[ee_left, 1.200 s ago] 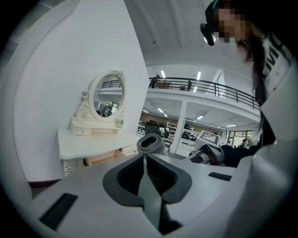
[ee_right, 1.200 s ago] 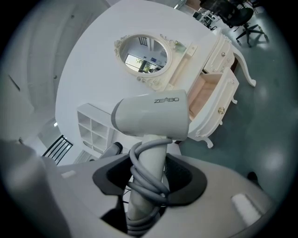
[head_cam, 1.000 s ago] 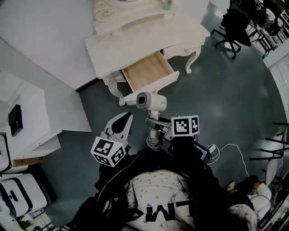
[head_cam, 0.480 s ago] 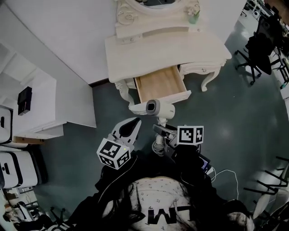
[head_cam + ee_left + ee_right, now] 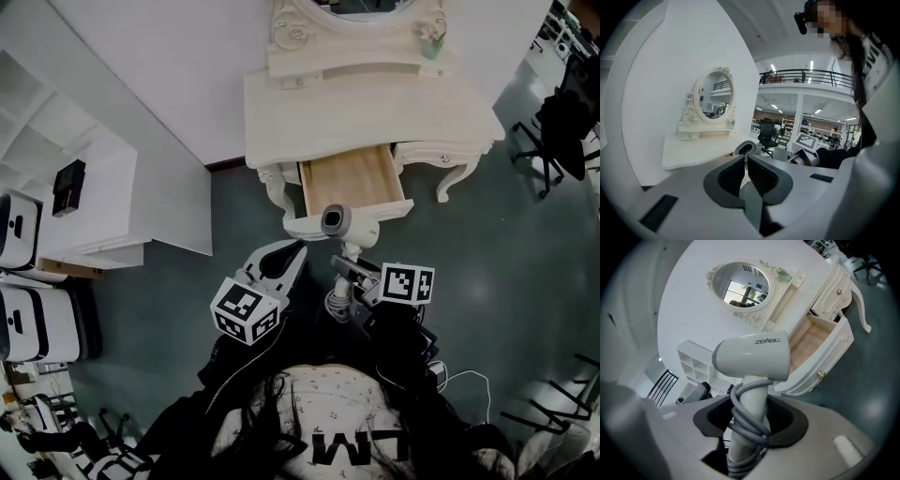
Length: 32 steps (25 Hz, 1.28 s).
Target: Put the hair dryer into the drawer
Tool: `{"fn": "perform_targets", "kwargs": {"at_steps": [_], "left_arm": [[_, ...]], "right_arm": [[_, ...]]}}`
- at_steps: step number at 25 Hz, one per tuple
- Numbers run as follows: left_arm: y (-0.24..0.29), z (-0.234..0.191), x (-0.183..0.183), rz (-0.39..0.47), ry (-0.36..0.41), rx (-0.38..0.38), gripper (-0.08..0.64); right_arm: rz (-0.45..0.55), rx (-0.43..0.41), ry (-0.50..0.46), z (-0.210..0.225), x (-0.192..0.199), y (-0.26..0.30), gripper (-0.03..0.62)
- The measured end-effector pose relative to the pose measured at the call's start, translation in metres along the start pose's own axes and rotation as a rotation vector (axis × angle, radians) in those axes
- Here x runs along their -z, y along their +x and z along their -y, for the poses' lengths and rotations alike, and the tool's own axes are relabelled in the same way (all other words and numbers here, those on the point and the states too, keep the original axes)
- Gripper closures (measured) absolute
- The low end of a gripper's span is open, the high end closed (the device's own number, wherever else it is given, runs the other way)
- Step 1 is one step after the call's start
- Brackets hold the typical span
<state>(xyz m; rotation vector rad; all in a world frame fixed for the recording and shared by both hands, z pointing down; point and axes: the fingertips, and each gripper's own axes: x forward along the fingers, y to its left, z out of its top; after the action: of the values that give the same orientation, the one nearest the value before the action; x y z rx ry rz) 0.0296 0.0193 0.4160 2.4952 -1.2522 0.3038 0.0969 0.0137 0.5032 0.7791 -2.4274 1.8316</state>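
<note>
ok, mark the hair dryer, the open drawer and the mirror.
hair dryer (image 5: 752,357), right gripper view, barrel side.
drawer (image 5: 349,176), head view, bare wooden bottom.
mirror (image 5: 743,287), right gripper view, glass.

The left claw (image 5: 746,160) has its jaws drawn together, nothing between them. Beyond the tips stands the white table (image 5: 689,154), with an oval mirror (image 5: 714,96) upright at the table's back. The hair dryer (image 5: 746,149) shows its round mouth just right of the table's front edge.
</note>
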Motion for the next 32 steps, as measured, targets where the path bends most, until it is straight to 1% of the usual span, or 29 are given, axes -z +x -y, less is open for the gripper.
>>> {"fn": "perform_targets", "kwargs": {"at_steps": [4,10,16,22,24,27,32], "left_arm": [[0.012,-0.004,0.002,-0.015,0.004,0.039,0.558],[0.045,-0.026,-0.006,-0.024,-0.006,0.115,0.558],[0.073,-0.069,-0.022,-0.033,-0.013,0.175,0.558],[0.096,-0.12,-0.038,-0.026,-0.028,0.213,0.56],[0.102,-0.131,-0.043,-0.025,-0.035,0.236,0.558],[0.109,-0.147,-0.051,-0.023,-0.042,0.265,0.558],[0.118,-0.176,-0.059,-0.017,-0.046,0.299,0.558]], "right_arm": [[0.019,0.015,0.014,0.007,-0.004,0.003,0.377],[0.039,0.088,0.042,0.027,-0.027,0.017,0.376],[0.057,0.182,0.066,0.052,-0.063,0.042,0.377],[0.067,0.245,0.119,0.076,-0.095,0.072,0.377],[0.074,0.267,0.156,0.086,-0.104,0.078,0.377],[0.097,0.286,0.236,0.101,-0.118,0.089,0.377],[0.137,0.334,0.346,0.129,-0.133,0.106,0.377]]}}
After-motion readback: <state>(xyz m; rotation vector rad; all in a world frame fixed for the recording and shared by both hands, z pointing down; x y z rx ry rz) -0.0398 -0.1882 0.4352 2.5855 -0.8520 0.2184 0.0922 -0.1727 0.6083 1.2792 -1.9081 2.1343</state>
